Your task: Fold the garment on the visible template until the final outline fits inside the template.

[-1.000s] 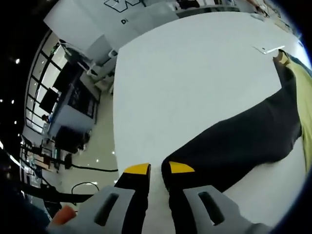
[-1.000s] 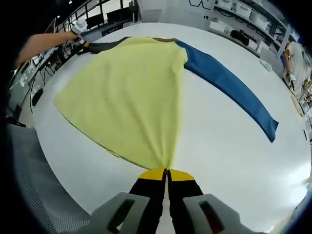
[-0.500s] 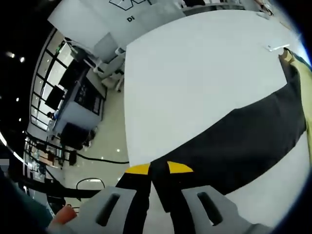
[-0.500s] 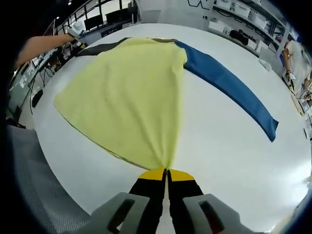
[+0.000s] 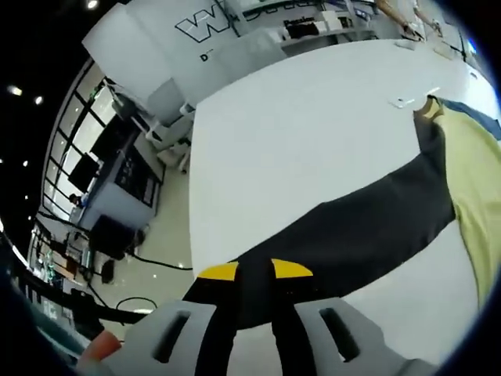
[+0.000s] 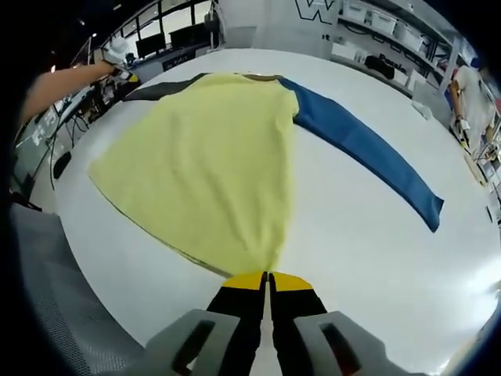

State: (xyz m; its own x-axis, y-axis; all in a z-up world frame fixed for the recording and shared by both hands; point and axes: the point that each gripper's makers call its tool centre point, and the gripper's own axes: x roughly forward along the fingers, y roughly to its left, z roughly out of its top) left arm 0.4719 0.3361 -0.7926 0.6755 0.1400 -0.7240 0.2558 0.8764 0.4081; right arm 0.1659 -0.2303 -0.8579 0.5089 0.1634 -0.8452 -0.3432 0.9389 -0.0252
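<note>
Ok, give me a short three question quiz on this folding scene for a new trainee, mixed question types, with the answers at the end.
1. True or false: the right gripper is shut on the hem of the yellow fabric body of the garment.
2. Multiple choice: which part of the garment is between the jaws of the left gripper? A) the blue sleeve B) the black sleeve C) the collar
3. Fill in: the garment lies spread on a white ____.

Key: 1 true. 2 B. 3 table.
</note>
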